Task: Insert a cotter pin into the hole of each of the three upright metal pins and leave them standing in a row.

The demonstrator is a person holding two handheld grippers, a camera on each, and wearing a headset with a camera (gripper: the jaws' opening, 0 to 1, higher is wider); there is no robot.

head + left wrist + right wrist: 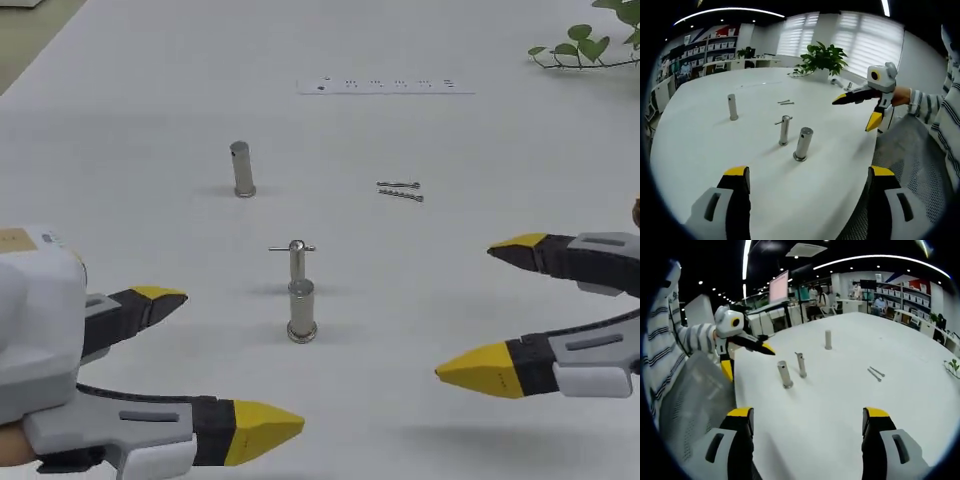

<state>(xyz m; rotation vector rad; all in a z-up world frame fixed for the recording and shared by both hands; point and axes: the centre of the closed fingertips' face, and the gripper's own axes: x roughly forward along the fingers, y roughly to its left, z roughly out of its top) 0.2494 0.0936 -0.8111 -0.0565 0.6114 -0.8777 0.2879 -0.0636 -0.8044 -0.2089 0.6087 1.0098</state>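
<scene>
Left gripper: hovering empty, jaws spread.
Right gripper: hovering empty, jaws spread.
Metal pins: three standing on the table, middle pin carrying a cotter pin.
Loose cotter pins: two lying right of the far pin.

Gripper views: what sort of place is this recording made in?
Probably an open-plan office: a big white table, window blinds behind a potted plant, and stocked shelving along the wall.
</scene>
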